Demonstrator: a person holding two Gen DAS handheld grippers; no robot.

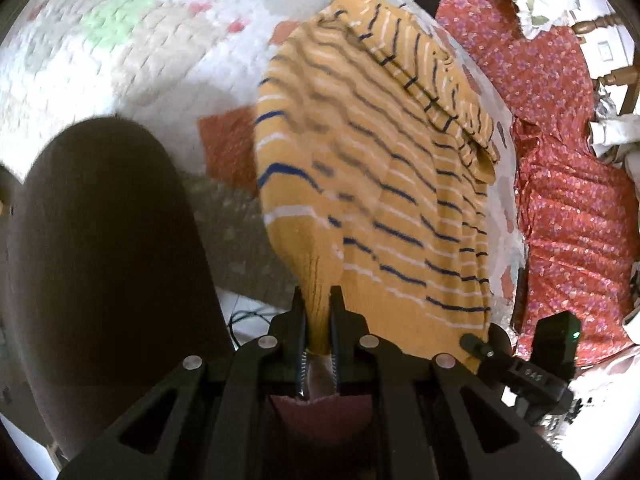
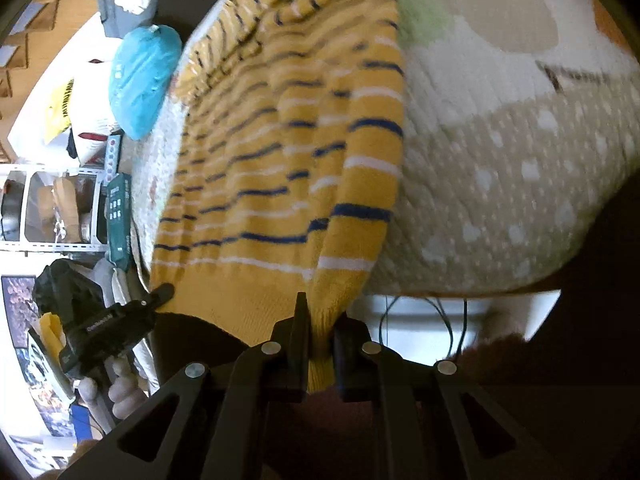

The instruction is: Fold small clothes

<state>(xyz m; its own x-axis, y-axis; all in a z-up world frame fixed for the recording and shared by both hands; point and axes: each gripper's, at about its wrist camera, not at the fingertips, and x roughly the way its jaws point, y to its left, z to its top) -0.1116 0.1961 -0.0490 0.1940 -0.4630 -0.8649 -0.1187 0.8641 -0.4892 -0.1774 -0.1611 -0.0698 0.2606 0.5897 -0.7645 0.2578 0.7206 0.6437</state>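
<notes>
Both grippers are locked onto the striped sweater [image 1: 372, 184], a mustard knit with navy and white bands, and it hangs stretched between them over the quilt [image 1: 120, 52]. The left gripper [image 1: 318, 300] has its jaws pressed nearly together, with only the ribbed hem of the sweater pinched between them. The right gripper [image 2: 320, 320] does the same at another spot on that hem: jaws almost closed, thick yellow ribbing bunched in the narrow gap. From the left wrist view, the right gripper appears at the sweater's lower right corner. From the right wrist view, the left gripper [image 2: 162, 292] shows at the sweater's lower left corner, a pale gloved hand [image 2: 116, 392] below it. The far end of the sweater lies on the quilt, folded over on itself in a rumpled ridge. A red floral fabric [image 1: 560, 184] spreads out to the right of the sweater in the left view. A blue plastic bag [image 2: 144, 80] sits left of the sweater in the right view, near a white shelf [image 2: 52, 204]. Much of the sweater is motion-blurred.
</notes>
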